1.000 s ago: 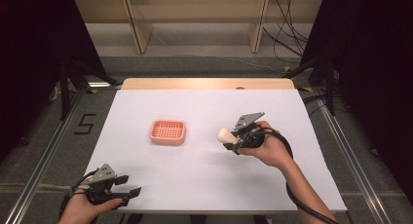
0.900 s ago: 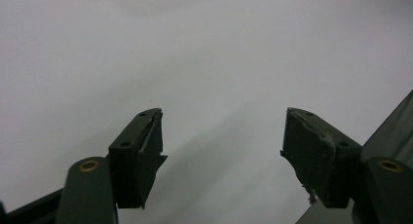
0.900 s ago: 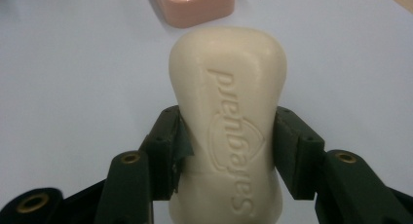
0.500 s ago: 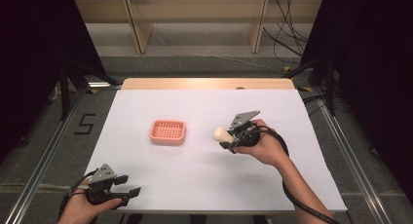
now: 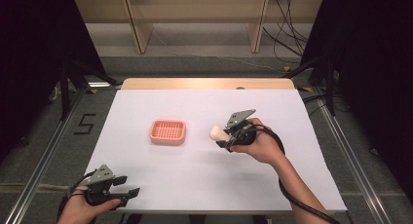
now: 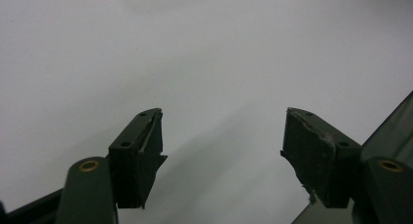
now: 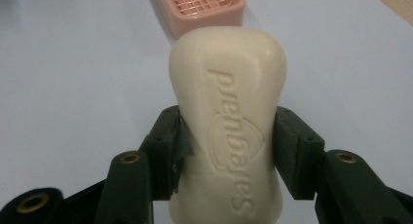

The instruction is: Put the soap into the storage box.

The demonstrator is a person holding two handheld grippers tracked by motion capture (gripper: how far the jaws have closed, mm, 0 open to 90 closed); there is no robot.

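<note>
My high camera sits above my side and looks forward and down on the whole white table. My left gripper camera looks along its jaws, very close to bare tabletop. My right gripper camera is very close to the soap bar. It and the high camera both see the pink soap dish.

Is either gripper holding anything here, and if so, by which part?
The right gripper holds a cream soap bar by its two long sides, near its narrowed middle. The left gripper holds nothing; its jaws are open.
</note>
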